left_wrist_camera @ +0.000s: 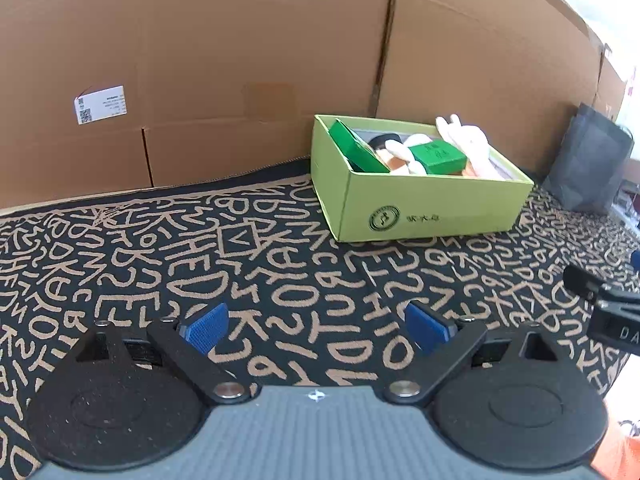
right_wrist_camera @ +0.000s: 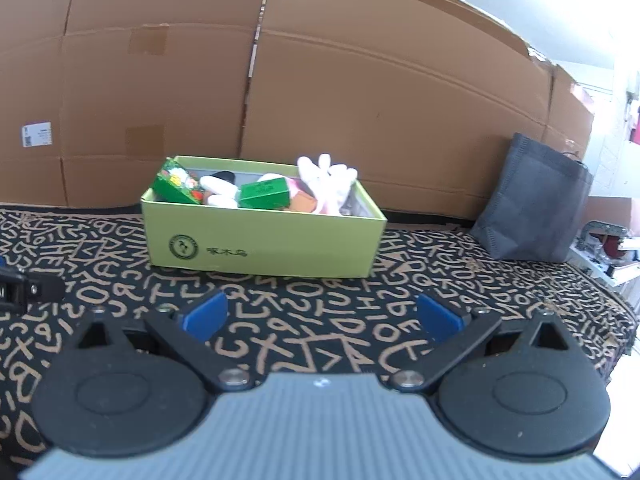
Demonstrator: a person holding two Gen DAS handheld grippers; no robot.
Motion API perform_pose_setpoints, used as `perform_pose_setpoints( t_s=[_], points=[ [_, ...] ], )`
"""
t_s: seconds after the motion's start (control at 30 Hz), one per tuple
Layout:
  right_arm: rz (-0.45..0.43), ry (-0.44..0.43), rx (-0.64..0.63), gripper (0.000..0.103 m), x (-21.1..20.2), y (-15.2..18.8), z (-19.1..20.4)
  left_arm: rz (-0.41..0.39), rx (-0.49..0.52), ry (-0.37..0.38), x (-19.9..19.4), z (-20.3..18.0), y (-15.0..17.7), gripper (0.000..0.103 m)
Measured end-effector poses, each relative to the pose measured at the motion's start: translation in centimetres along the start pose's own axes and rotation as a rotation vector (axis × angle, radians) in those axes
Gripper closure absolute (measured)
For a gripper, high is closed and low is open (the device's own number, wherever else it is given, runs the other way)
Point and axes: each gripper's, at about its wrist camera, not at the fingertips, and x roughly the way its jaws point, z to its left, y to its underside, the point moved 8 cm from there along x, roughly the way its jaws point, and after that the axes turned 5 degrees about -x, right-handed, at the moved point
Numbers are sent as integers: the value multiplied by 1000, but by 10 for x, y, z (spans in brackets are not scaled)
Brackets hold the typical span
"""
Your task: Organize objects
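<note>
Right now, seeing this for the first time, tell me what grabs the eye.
The yellow-green box stands out first, sitting on the black cloth covered in tan letters, just in front of the tall cardboard wall. It is filled with two green cartons and a white plush toy poking above the rim. To its right a dark grey bag leans against the cardboard, while both grippers, left and right, are open and empty.

Cardboard wall (right_wrist_camera: 360, 92) behind lettered cloth (right_wrist_camera: 320, 308)
</note>
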Motion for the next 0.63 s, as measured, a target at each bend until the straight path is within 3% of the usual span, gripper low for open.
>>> perform_pose_setpoints(
  t_s=[0.33, 0.63],
  points=[
    [34, -9, -5, 0, 14, 10, 2, 21, 35, -34, 9, -17, 7, 5],
    [55, -31, 13, 0, 29, 14, 7, 30, 41, -18, 16, -21, 10, 5]
  ],
)
